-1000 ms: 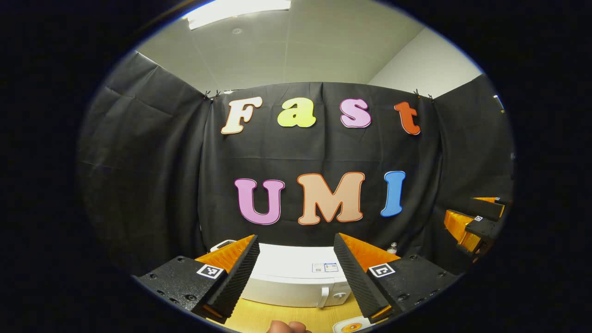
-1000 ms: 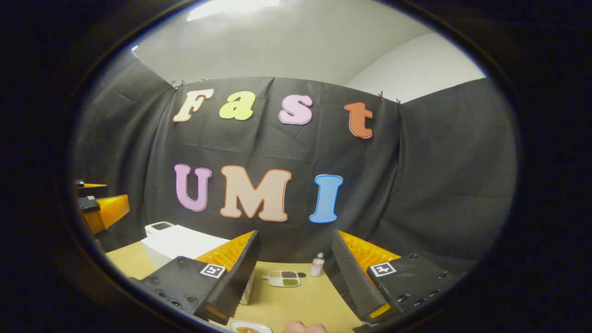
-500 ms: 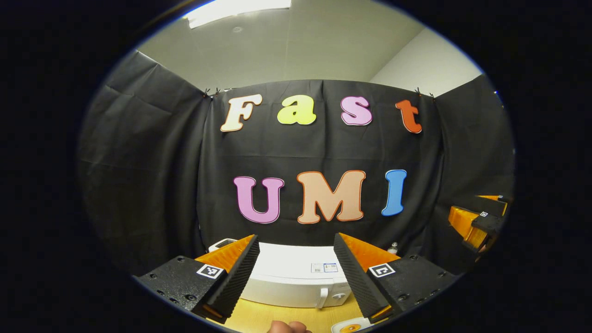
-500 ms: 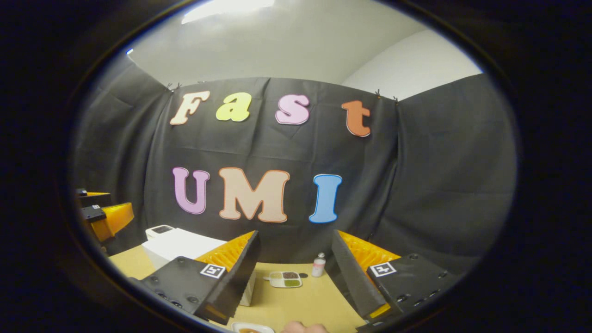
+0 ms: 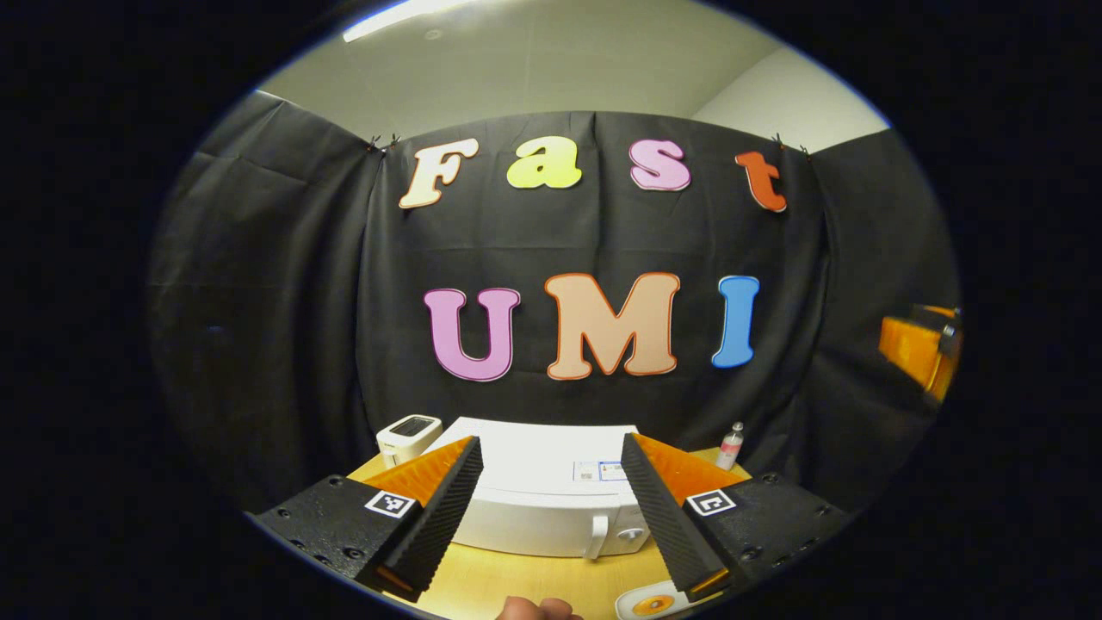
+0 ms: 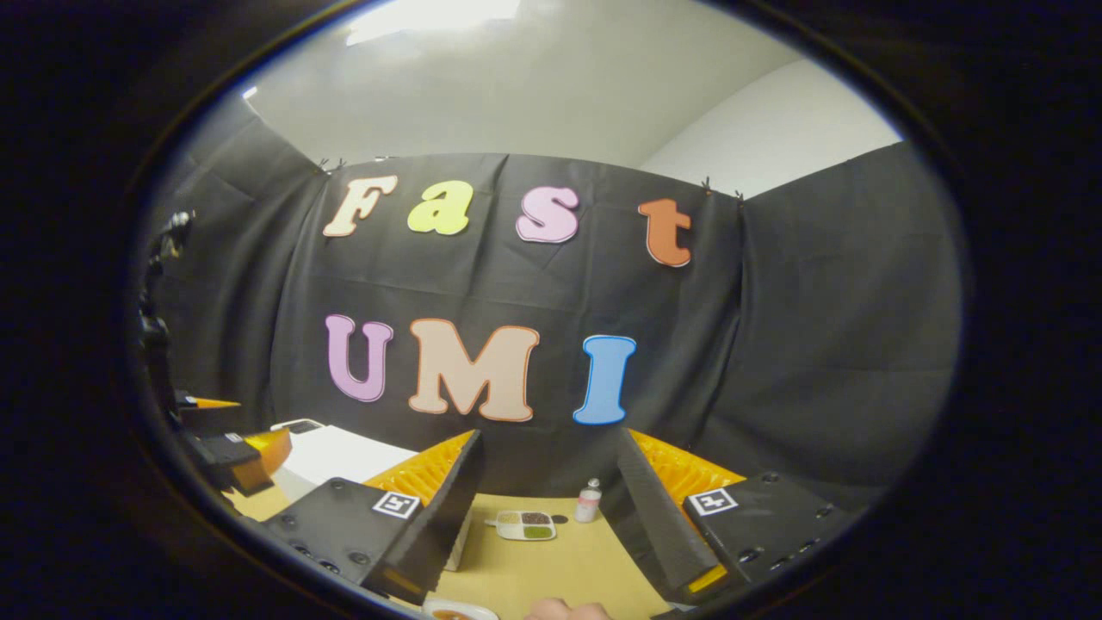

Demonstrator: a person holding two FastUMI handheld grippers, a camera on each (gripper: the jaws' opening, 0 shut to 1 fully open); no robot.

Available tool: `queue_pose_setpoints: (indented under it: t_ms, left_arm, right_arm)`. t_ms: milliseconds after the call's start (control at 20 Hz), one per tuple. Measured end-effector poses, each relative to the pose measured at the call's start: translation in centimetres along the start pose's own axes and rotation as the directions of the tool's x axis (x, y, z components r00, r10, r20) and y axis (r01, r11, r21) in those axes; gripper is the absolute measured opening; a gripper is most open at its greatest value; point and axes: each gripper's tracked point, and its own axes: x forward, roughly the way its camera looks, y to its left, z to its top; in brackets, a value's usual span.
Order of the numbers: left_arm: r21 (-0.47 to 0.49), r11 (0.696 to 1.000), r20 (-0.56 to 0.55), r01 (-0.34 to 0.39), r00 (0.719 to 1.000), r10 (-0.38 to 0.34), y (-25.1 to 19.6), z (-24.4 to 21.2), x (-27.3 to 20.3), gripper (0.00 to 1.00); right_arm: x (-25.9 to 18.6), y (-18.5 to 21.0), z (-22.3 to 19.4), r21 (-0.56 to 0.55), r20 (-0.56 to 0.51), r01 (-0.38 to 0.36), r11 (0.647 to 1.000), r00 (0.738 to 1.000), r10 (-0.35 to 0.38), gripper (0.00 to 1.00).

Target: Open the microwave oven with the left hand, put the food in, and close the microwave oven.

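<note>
Microwave oven (image 5: 534,491) on table (image 5: 482,585), door shut, facing left gripper (image 5: 551,517). Small device (image 5: 409,435) behind its left corner; bottle (image 5: 730,445) to right; divided dish (image 6: 525,525) beside bottle.

microwave oven (image 5: 534,504): white, small blue-and-white sticker seen on top | table (image 5: 508,581): pale yellow wood grain | bottle (image 6: 589,502): white, pink band | divided tray (image 6: 525,525): white, green and brown fillings | plate (image 5: 650,601): white, orange food
</note>
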Motion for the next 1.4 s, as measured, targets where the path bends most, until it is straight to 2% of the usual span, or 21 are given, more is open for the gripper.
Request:
queue_pose_setpoints:
  t_ms: [250, 350, 500, 700, 850, 1000, 1200, 1400]
  left_arm:
    - [0.071, 0.997, -0.088, 0.006, 0.996, 0.0, -1.4, -6.1, 2.2, 0.99]
    - [0.088, 0.996, -0.129, 0.032, 0.991, -0.021, -2.8, -9.1, 3.0, 0.99]
    - [0.097, 0.99, -0.223, 0.098, 0.972, -0.074, -5.0, -14.5, 4.2, 0.98]
    - [0.092, 0.986, -0.341, 0.138, 0.935, -0.099, -6.5, -20.5, 5.8, 0.98]
    - [0.108, 0.979, -0.375, 0.173, 0.919, -0.122, -7.3, -23.4, 7.5, 0.98]
    - [0.162, 0.968, -0.425, 0.189, 0.899, -0.104, -7.0, -26.0, 8.9, 0.98]
    - [0.148, 0.97, -0.465, 0.193, 0.879, -0.104, -7.3, -27.9, 10.2, 0.98]
    - [0.139, 0.972, -0.469, 0.187, 0.877, -0.101, -7.3, -28.5, 11.2, 0.96]
  right_arm:
    - [-0.4, -0.4, 0.5, -0.02, 0.015, -0.004, 1.0, 1.0, 0.004, 0.94]
    - [-0.4, -0.3, 0.4, -0.023, 0.012, -0.007, 1.0, 1.0, 0.007, 0.94]
    - [-0.7, -0.7, 0.1, -0.029, 0.004, -0.006, 1.0, 1.0, 0.006, 0.94]
    - [-1.0, -1.6, 0.2, -0.016, -0.004, 0.003, 1.0, 1.0, -0.003, 0.94]
    - [-1.3, -2.6, 0.1, -0.017, -0.007, 0.029, 0.999, 1.0, -0.029, 0.94]
    - [-1.7, -3.1, -0.2, -0.001, -0.025, 0.044, 0.999, 0.999, -0.044, 0.94]
    - [-1.9, -4.3, -0.7, -0.003, -0.034, 0.081, 0.997, 0.996, -0.081, 0.94]
    - [-2.0, -4.7, -1.0, -0.002, -0.044, 0.1, 0.995, 0.994, -0.1, 0.94]
